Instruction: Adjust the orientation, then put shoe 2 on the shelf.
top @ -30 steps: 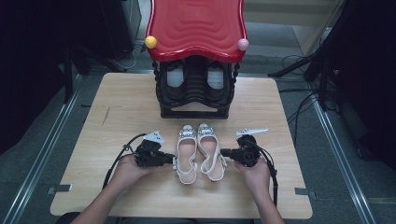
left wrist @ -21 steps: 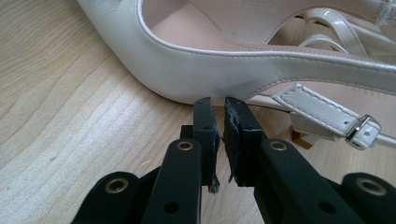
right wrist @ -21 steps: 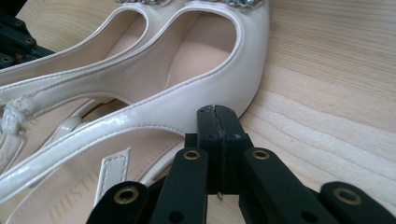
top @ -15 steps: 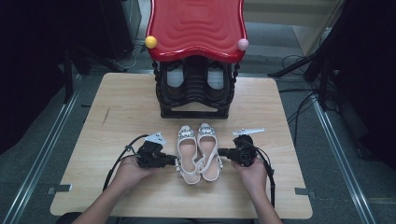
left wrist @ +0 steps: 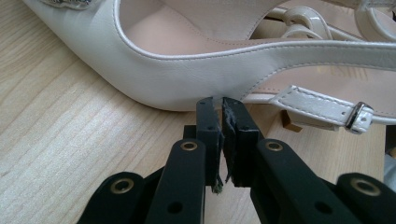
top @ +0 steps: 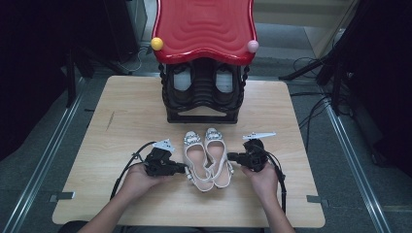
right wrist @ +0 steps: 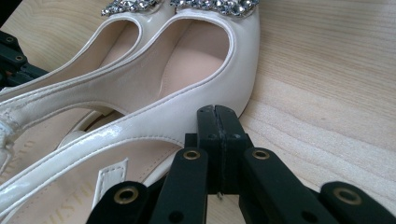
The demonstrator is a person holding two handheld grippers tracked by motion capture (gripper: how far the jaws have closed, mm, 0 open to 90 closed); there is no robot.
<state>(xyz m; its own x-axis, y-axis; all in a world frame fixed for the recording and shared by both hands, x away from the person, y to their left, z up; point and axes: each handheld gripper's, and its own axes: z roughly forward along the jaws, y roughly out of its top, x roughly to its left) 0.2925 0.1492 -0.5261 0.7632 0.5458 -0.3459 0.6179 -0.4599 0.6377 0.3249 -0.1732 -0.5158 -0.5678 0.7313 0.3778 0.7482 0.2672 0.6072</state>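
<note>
We press both closed, empty tools, left tool (top: 186,169) and right tool (top: 230,156), against the cream slingback pumps (top: 206,158); their heel straps overlap confusingly.

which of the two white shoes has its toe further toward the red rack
The right shoe, beside the right gripper; its jewelled toe sits slightly ahead of the left shoe.

The high view looks forward and down from the person's side onto the whole wooden surface (top: 121,111), the red rack (top: 204,29) at 12 o'clock. Each gripper view sits low and very close behind its own tongs (left tongs (left wrist: 218,105), right tongs (right wrist: 218,112)), facing the pale shoes (top: 208,158) from opposite flanks. All three views share those shoes.
</note>
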